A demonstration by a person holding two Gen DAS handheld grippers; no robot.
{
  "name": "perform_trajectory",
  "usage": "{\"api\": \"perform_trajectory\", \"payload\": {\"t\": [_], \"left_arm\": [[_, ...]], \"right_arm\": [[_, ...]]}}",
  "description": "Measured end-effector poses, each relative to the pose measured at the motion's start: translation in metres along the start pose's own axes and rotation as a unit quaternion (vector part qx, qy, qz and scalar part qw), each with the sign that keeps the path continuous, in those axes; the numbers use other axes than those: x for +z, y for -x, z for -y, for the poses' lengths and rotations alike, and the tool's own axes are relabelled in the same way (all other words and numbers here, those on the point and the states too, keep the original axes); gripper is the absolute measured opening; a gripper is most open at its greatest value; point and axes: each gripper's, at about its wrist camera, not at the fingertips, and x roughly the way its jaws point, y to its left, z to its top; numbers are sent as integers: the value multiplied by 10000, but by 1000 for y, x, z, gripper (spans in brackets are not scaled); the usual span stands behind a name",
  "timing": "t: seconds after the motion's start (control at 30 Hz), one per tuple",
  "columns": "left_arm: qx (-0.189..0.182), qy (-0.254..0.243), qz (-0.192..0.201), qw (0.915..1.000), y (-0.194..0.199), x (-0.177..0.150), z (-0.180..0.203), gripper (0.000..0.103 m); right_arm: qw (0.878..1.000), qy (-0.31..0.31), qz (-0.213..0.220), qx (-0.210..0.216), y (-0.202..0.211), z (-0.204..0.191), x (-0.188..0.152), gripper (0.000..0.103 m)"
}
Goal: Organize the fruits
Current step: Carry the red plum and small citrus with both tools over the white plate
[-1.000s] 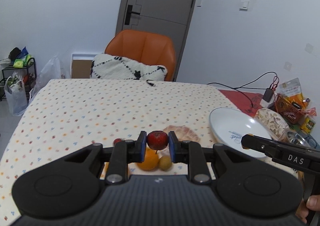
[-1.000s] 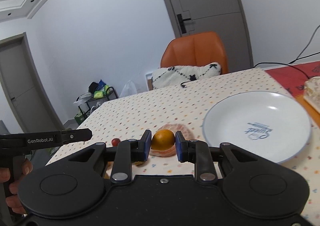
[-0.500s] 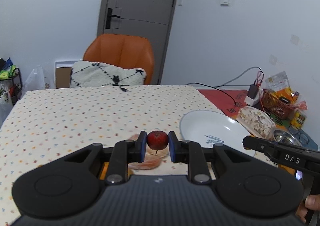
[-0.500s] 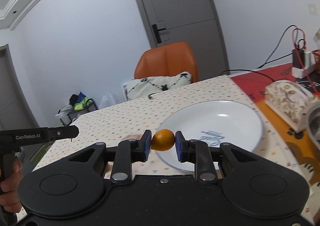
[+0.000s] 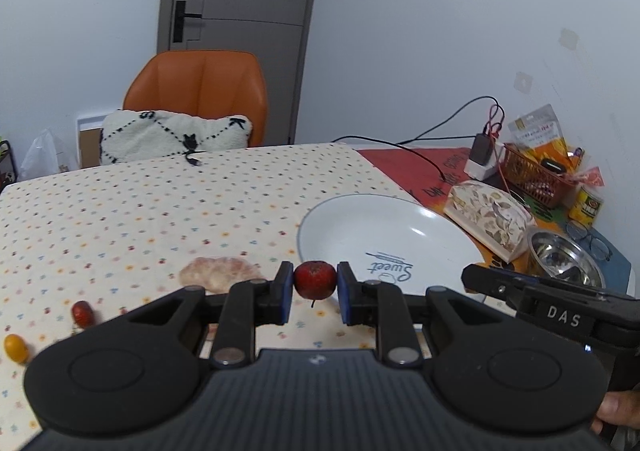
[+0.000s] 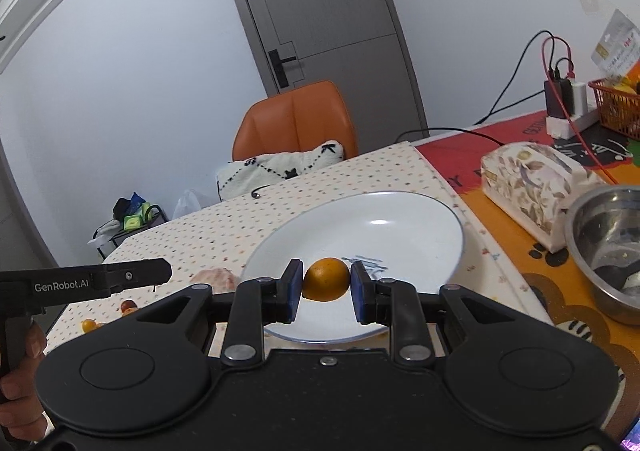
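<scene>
A table under a cream cloth printed with small coloured dots (image 5: 160, 211) carries a large round white ceramic plate with a thin blue rim and blue script lettering (image 5: 384, 235), bare of fruit. Beside it on the cloth lies a flat pinkish-orange piece, possibly peel (image 5: 218, 271); a small dark red oblong fruit (image 5: 83, 313) and a small yellow-orange oval fruit (image 5: 16, 348) lie well apart from the plate, at the left wrist view's left edge. A small round orange citrus fruit (image 6: 326, 279) is clamped between the blue pads of the right gripper (image 6: 326, 285), jaws nearly closed on it, held in front of the plate's near portion. A smaller round dark red fruit with a short stem hanging below (image 5: 315, 280) is pinched in the left gripper (image 5: 315, 287), jaws likewise narrow, just left of the plate's near rim. Both grippers point forward and slightly downward; a hand (image 6: 24, 403) grips the left handle.
</scene>
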Motion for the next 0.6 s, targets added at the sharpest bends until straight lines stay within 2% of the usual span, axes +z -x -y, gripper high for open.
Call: {"api": "perform_trajectory", "payload": {"t": [0.6], "left_arm": [[21, -161, -289, 9995, -48, 6, 23, 21]], "right_arm": [[9999, 70, -97, -75, -25, 19, 0, 25]]}}
